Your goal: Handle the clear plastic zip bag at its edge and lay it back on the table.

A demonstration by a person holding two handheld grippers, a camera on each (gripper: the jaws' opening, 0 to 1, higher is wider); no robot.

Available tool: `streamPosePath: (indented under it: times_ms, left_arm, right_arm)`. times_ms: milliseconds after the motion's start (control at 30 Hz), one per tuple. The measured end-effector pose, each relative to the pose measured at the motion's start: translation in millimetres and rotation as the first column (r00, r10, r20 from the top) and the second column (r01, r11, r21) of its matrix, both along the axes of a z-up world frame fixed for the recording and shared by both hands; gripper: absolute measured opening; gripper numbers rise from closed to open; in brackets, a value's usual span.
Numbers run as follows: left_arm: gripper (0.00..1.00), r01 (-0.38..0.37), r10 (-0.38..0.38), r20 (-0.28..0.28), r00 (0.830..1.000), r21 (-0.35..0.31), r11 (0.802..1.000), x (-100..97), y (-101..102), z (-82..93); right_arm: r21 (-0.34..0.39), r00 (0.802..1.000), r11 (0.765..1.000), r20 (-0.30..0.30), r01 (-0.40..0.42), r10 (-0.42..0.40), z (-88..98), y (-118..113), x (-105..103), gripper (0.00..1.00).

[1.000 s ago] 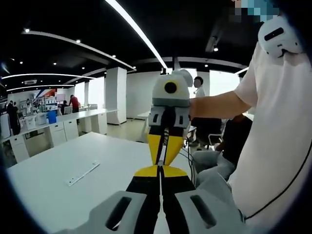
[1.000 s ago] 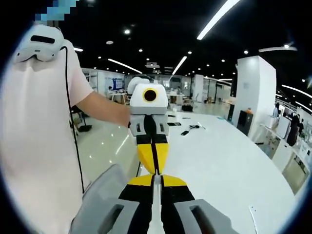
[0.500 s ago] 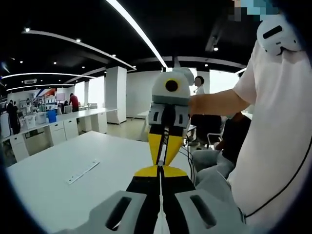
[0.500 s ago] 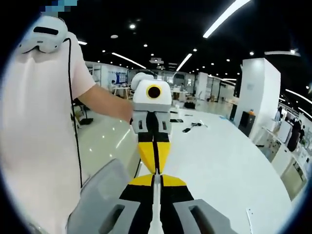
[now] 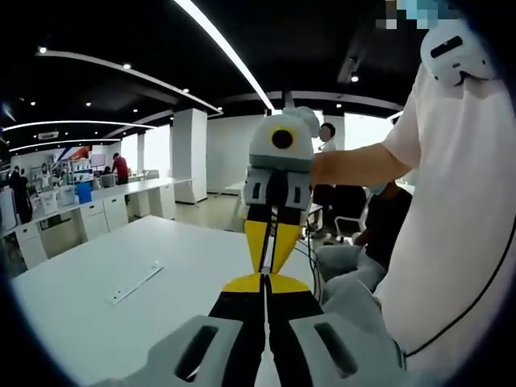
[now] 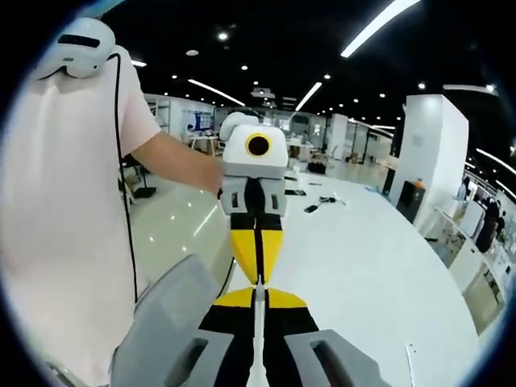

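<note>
**A:** Left gripper view: what stands out?

**B:** The left gripper (image 5: 264,284) has its jaws pressed together, tip to tip with the right gripper (image 5: 272,260), also closed, at twelve o'clock. A flat clear strip (image 5: 135,284) lies on the white bench (image 5: 97,314) at nine o'clock; whether that's the zip bag, I cannot tell.

**A:** And the right gripper view?

**B:** Same meeting of closed tips, right gripper (image 6: 258,300) below, left gripper (image 6: 256,256) above. Here a person's arm (image 6: 173,165) and pale shirt (image 6: 56,210) sit at nine o'clock, and cables (image 6: 320,203) lie far off on the bench (image 6: 363,282).

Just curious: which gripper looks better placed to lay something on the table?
Left gripper, marginally: white table spreads beneath it. It meets the right gripper tip to tip, jaws shut.
</note>
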State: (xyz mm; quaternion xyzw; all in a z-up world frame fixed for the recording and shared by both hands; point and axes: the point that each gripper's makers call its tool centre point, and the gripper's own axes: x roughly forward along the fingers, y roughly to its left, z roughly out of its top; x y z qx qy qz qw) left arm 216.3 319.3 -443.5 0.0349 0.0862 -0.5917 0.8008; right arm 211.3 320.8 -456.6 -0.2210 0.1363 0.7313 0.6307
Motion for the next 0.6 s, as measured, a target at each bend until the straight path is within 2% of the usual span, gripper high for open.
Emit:
streamPosePath:
  times_ms: [367, 600]
  left_arm:
    - [0.00, 0.010, -0.010, 0.007, 1.000, 0.007, 1.000, -2.6, -1.8, 2.8]
    - [0.00, 0.001, -0.001, 0.009, 1.000, -0.014, 1.000, -1.2, 5.1, 10.1]
  right_arm:
    - [-0.014, 1.000, 1.000, -0.007, 0.003, -0.003, -3.4, -5.4, -1.3, 0.00]
    - [-0.031, 1.000, 0.999, -0.011, 0.022, -0.022, -8.4, -16.0, 0.9, 0.00]
